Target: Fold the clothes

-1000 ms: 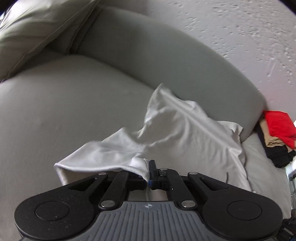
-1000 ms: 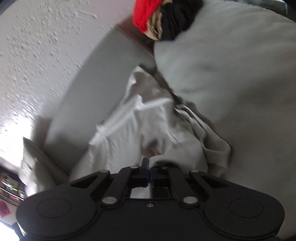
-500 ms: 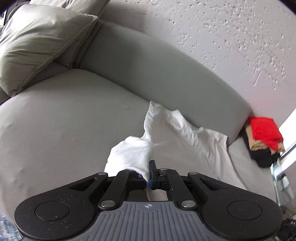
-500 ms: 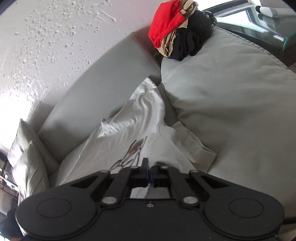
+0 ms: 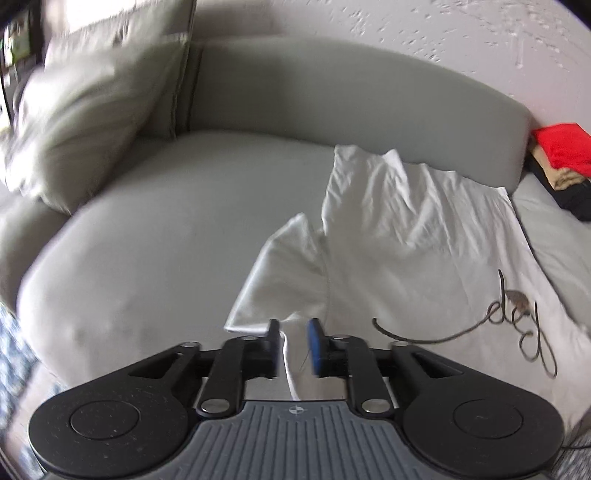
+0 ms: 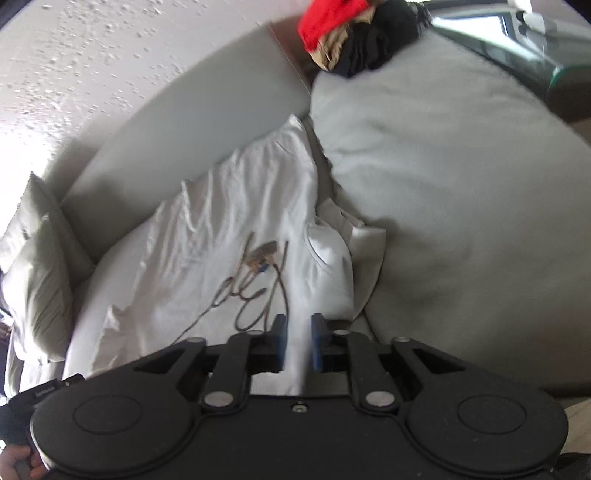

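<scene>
A white T-shirt point(image 5: 417, 243) with a dark scribbled print lies spread on the grey sofa seat point(image 5: 155, 236), its hem up against the backrest. My left gripper point(image 5: 293, 345) hovers at the near left shoulder, jaws opening, with a loose fold of white cloth between the pads but not pressed. In the right wrist view the same T-shirt point(image 6: 236, 221) runs away from my right gripper point(image 6: 298, 341). Its jaws are opening too, and the shirt's near edge shows in the gap, untouched by the pads.
A pile of folded clothes point(image 5: 561, 155), red on top, then tan and black, sits at the sofa's far right end; the pile point(image 6: 354, 33) also shows in the right wrist view. Grey cushions point(image 5: 92, 103) lean at the left. A glass table point(image 6: 554, 55) stands beyond the sofa.
Both grippers pulled the shirt back toward me and laid it out flat with the print facing up. Both then let go: the jaws were shut on cloth and now stand apart.
</scene>
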Demonstrator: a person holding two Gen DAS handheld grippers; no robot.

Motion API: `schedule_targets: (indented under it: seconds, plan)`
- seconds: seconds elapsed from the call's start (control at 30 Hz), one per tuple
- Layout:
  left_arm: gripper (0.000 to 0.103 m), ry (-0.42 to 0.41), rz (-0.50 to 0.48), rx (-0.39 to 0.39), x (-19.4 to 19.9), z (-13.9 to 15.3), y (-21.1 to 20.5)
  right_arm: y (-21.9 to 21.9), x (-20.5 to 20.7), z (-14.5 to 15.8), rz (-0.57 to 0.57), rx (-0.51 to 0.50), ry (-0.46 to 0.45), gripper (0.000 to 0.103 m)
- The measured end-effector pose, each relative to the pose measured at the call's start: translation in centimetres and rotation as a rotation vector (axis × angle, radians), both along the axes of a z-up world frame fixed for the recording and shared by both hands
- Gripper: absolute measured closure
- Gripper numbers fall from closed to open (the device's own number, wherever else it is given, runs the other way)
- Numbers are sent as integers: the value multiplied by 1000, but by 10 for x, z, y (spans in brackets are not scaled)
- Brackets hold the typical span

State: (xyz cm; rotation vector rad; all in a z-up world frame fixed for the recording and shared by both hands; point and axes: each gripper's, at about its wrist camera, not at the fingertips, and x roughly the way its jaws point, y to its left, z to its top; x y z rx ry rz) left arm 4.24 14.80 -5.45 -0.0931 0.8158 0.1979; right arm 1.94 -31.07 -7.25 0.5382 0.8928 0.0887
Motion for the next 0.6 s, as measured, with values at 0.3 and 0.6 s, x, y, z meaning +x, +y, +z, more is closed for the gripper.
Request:
schedule_targets:
  seconds: [0.3, 0.6]
  plan:
    - [68, -95, -153, -24, -51, 7, -23, 6, -30, 8, 102, 30, -66, 60]
    - [68, -13, -208, 0, 9, -50, -93, 52, 23, -60, 137, -40, -32, 93]
